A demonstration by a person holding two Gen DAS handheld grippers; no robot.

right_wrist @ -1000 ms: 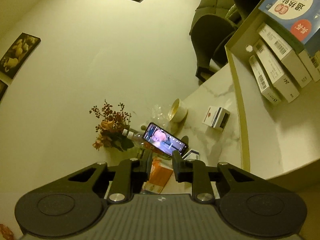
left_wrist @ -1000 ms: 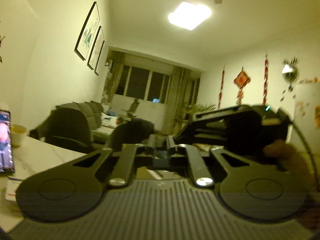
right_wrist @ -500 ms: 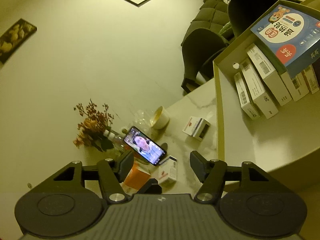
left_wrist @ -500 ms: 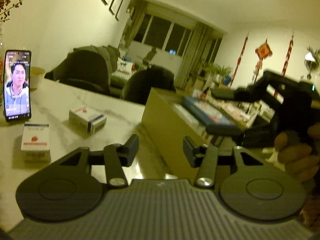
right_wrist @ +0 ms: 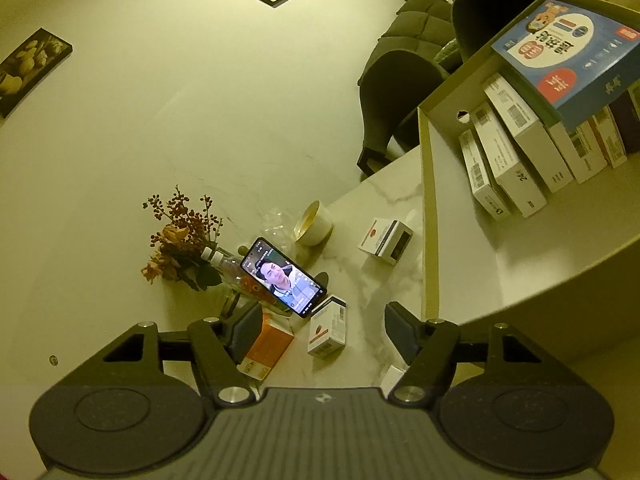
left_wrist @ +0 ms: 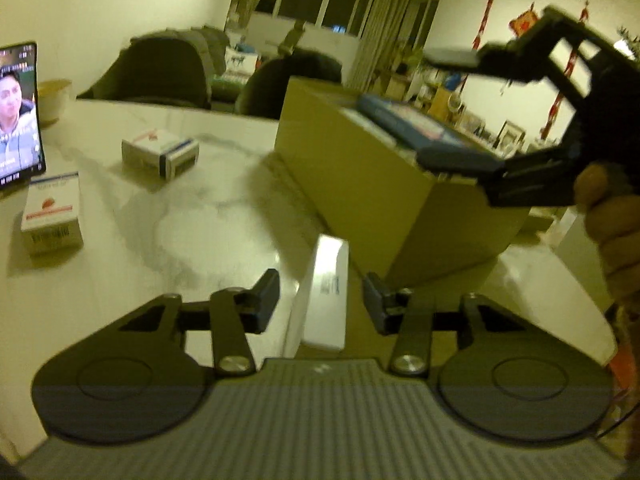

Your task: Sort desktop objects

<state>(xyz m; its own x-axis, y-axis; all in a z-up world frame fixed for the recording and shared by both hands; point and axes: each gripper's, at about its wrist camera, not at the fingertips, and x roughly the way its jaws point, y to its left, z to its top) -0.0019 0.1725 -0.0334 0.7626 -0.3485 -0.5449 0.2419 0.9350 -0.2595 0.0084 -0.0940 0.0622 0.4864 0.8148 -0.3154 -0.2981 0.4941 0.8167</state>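
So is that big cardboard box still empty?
No: in the right wrist view the cardboard box already holds a row of white packets standing on edge, with a blue carton lying on top of them.

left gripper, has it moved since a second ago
Yes. The left gripper has tipped down from the ceiling toward the table, and now straddles a white box, jaws closing but not touching.
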